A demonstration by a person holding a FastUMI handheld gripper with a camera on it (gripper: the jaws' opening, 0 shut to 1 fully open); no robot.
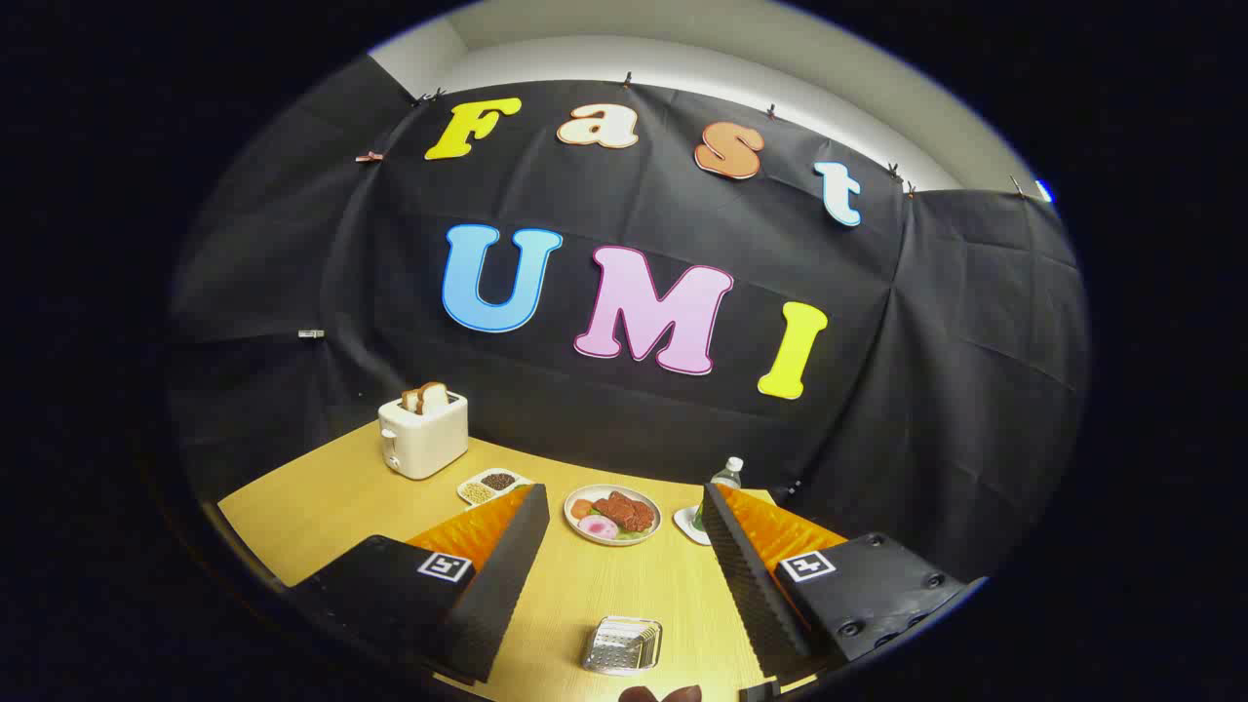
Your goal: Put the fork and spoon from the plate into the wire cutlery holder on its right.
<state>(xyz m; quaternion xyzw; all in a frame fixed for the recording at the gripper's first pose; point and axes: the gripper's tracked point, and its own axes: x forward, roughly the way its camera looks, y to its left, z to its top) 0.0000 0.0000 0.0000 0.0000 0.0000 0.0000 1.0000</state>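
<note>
— Hovering high, isn't it? The gripper (624, 495) hangs well back from the plate (612, 514), with its fingers (492, 570) spread wide and nothing between them but table (585, 585).

— So where are the fork and spoon? I see food on that plate and no handles I could swear to.

— Same for me. There's a shiny metal tray (622, 645) on the near side of the plate, in line with it and well apart. It has thin bright lines across it (tines or wire, too small to tell). The cutlery may be there, or that may be the holder. I wouldn't bet on either.

— What's to the plate's right, then?

— A bottle (723, 480), just beside it and half behind the right finger. To the plate's left is a small dish (492, 485), and further left and back a toaster (422, 436).

— How would you go about the first pick?

— I'd come down slowly and tip forward until the cutlery reads clearly. Then I'd turn the wrist so the fingers straddle a handle across its width, not along it. I'd take it near the middle so it doesn't swing, and close only once both pads are level with it. Thin metal on a hard surface will probably skate if one pad lands first.

— And the food?

— Keep the approach low and on the near side of the plate, clear of it.
</note>
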